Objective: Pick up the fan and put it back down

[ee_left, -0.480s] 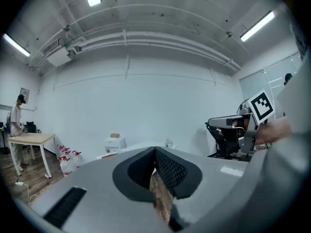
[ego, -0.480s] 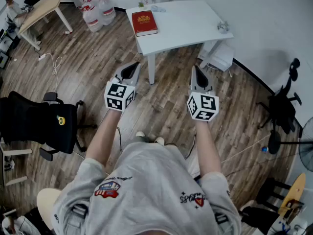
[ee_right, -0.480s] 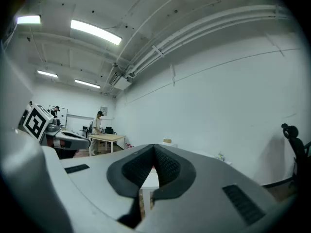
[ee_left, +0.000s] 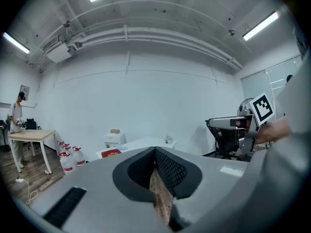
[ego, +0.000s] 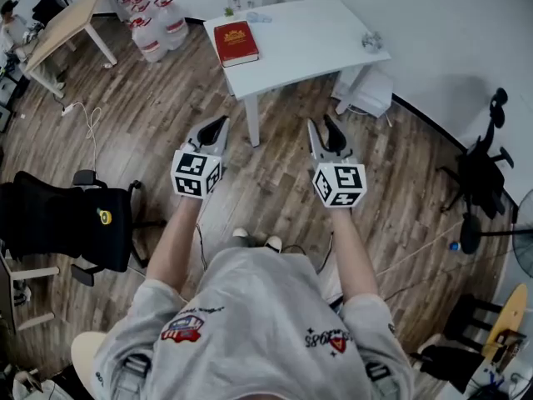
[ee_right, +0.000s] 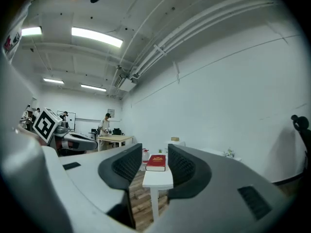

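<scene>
Though the right edge of my head view cuts it, I see one fan (ego: pixel 525 236): a round grey wire grille on a thin dark pole, standing on the floor (ego: pixel 150 123), well apart from both my tools. I count one white table (ego: pixel 308 44), one black chair (ego: pixel 58 219) and two grippers. The left gripper (ego: pixel 216 125) is clenched on nothing, and the right gripper (ego: pixel 321 128) is released and empty. One red book (ego: pixel 236 42) lies on the table.

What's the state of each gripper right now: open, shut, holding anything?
Left gripper: jaws shut, tips together, nothing held.
Right gripper: jaws open, nothing between them.
</scene>
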Demonstrator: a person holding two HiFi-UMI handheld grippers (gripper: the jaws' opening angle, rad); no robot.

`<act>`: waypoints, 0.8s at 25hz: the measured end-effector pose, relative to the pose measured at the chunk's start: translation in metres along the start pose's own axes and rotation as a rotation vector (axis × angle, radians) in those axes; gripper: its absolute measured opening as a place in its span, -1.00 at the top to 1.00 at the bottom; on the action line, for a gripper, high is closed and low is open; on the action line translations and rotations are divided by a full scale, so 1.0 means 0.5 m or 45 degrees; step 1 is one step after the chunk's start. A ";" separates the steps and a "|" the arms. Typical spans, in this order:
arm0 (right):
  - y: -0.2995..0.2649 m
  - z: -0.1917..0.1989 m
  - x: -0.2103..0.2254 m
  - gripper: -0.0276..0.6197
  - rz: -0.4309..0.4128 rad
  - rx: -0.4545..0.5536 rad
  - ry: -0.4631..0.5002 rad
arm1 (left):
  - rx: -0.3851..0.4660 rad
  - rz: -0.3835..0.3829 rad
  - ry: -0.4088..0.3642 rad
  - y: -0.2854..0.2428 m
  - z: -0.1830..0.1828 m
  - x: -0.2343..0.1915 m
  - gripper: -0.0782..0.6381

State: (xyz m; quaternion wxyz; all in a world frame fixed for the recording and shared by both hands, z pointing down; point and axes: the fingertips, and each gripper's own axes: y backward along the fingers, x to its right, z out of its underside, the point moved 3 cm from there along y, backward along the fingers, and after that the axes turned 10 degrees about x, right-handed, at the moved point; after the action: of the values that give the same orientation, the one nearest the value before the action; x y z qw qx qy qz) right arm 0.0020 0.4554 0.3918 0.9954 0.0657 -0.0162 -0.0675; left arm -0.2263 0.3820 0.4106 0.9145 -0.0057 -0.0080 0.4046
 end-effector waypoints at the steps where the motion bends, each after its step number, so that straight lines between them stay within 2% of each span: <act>1: -0.001 0.001 0.003 0.38 0.005 0.003 0.003 | -0.002 0.002 0.003 -0.005 0.001 0.002 0.77; 7: -0.003 0.001 0.040 -0.08 0.047 0.025 0.030 | -0.012 0.012 0.011 -0.039 0.008 0.020 0.77; 20: 0.034 0.001 0.145 -0.03 0.077 0.021 0.023 | -0.011 0.005 0.031 -0.108 0.022 0.079 0.77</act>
State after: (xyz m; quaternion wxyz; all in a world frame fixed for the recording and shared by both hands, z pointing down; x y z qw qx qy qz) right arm 0.0761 0.4619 0.3965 0.9965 0.0740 -0.0097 -0.0366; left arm -0.1602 0.3750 0.4230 0.9136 -0.0146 0.0013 0.4064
